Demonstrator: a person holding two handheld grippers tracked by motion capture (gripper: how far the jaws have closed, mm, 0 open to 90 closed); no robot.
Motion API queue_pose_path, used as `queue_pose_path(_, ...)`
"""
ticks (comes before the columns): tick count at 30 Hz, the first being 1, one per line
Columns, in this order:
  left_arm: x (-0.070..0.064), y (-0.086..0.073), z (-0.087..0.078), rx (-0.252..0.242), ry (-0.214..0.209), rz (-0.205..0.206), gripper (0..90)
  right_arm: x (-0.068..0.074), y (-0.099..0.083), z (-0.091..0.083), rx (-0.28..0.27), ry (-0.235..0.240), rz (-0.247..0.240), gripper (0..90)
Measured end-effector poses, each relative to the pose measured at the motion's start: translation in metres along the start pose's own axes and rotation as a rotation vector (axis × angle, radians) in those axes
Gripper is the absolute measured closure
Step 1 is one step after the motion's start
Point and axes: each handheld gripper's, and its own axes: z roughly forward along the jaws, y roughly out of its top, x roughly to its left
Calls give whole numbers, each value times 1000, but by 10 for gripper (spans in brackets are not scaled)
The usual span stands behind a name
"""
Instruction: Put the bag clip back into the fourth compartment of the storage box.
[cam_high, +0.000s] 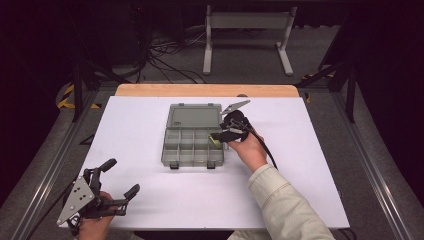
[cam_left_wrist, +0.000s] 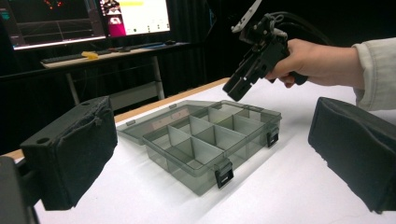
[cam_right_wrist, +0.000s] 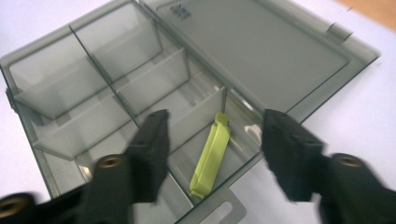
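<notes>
The big white table (cam_high: 150, 130) holds a grey box (cam_high: 192, 147) with its lid (cam_high: 194, 116) lying flat open behind it. The box has many little rooms inside.

Your right gripper (cam_right_wrist: 212, 140) hangs over the box's right edge, jaws wide apart with nothing between them. Just below it, a small green clip (cam_right_wrist: 210, 158) lies in a room on that side (leaning a bit on the wall).

Your left gripper (cam_high: 117, 180) sits well away at the near left corner of the table, jaws wide apart too, empty.

It looks like you are at the clip step: either you just dropped it in, or you are about to pick it up. To grab it, go down straight and pinch its thin sides.
</notes>
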Motion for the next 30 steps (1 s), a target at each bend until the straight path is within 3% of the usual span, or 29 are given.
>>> queue_pose_path(8, 0, 0, 0, 0, 1, -2, 18, 10, 5, -25, -71, -8, -33, 228)
queue_pose_path(30, -1, 0, 0, -2, 1, -1, 18, 37, -2, -79, -160, 9, -100, 104)
